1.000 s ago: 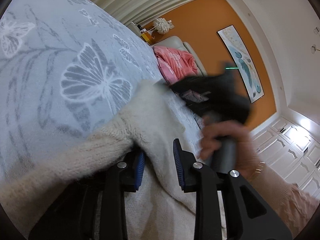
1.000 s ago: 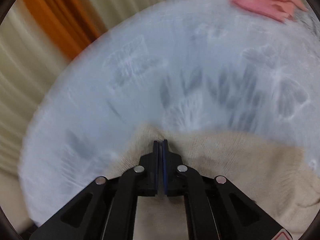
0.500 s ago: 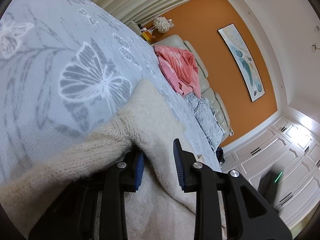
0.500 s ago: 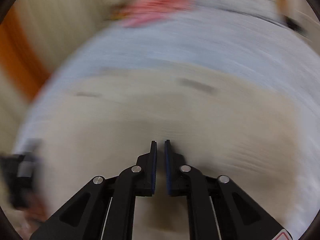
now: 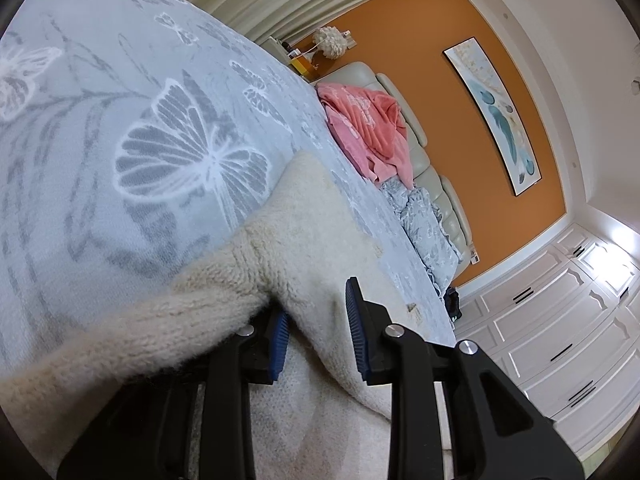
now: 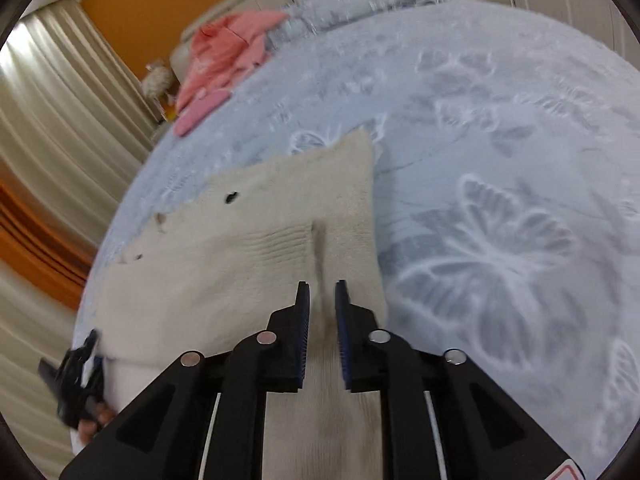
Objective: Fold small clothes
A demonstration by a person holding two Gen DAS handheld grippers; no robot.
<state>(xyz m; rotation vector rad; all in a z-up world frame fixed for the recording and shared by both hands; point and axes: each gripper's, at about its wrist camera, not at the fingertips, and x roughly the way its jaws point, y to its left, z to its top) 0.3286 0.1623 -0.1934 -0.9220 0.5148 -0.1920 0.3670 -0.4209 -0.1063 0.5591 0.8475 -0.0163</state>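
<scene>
A cream knitted sweater lies spread on the bed, whose grey-blue cover carries a pale butterfly print. In the right wrist view its body reaches from the lower left up to a pointed corner near the middle of the bed, with 1 narrow panel running down toward the camera.

The right gripper hangs over that narrow panel. Its jaws have just been opening and now stand a little apart; the knit shows below the gap, but the blue pads do not press on it.

The left gripper stands partly open with a thick fold of the sweater bunched between its jaws. The knit lies against the left pad; a sliver of space shows at the right pad, so I cannot tell whether the fold is truly clamped. A ribbed sleeve trails off to the lower left.

At the head of the bed, well apart from the sweater, lies a pink garment beside the padded headboard.
</scene>
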